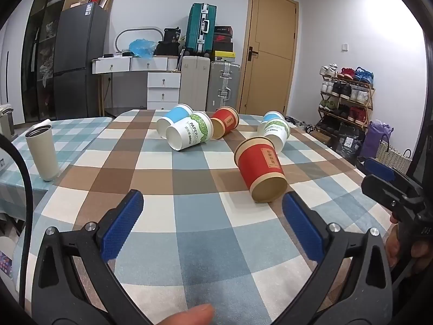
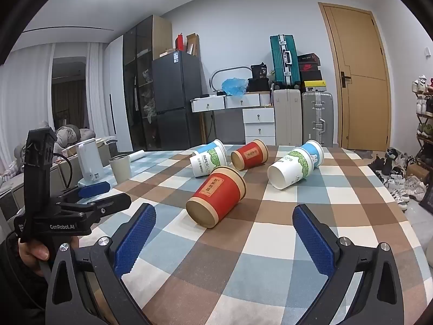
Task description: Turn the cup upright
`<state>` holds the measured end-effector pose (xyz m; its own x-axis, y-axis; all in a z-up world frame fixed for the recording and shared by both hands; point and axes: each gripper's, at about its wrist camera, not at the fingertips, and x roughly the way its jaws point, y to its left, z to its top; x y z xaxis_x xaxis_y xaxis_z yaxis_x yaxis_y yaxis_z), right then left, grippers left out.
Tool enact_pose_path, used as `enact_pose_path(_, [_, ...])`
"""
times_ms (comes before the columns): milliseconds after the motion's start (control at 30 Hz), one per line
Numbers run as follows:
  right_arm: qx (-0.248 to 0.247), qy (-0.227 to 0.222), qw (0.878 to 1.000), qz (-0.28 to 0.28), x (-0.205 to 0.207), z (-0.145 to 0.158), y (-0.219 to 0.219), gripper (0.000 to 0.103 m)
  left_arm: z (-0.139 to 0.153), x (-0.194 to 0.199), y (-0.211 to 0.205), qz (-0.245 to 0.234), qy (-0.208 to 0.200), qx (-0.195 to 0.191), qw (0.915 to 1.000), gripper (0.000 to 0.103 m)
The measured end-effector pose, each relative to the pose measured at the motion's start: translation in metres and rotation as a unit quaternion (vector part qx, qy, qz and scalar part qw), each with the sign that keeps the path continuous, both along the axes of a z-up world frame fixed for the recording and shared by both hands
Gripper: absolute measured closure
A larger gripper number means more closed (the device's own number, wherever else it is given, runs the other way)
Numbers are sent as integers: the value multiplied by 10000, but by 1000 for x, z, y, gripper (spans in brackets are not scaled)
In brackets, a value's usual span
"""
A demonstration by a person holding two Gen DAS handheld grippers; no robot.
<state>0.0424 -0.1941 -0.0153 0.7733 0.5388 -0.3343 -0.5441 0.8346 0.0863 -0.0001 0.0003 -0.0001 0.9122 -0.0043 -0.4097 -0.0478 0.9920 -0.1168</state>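
Far blue cup [image 1: 176, 115] half hidden behind the green-print cup [image 1: 189, 134]

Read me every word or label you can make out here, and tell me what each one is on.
"PAPERCUPS": green-and-white cup.
"GenRobot.AI": left gripper body.
Partly read "...CUPS": second green-and-white cup.
Red cup labels, fridge sticker, shoe boxes: too small to read.

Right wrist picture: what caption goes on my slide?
Open right tongs face a tipped red cup on the checked table.
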Motion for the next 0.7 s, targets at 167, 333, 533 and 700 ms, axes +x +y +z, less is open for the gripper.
enact_pose_path(167, [-14,-155,9999,5,-1,0,0,0,0,0,0,-4,2,12,10000,0])
enact_pose_path(333, [-33,-124,9999,8,-1,0,0,0,0,0,0,-3,-2,23,10000,0])
enact_pose_path(533, [-26,-109,9999,2,-2,2,0,0,0,0,1,-3,-5,16,10000,0])
enact_pose_path(700, [-34,-97,9999,6,0,1,0,0,0,0,0,-3,-6,41,10000,0])
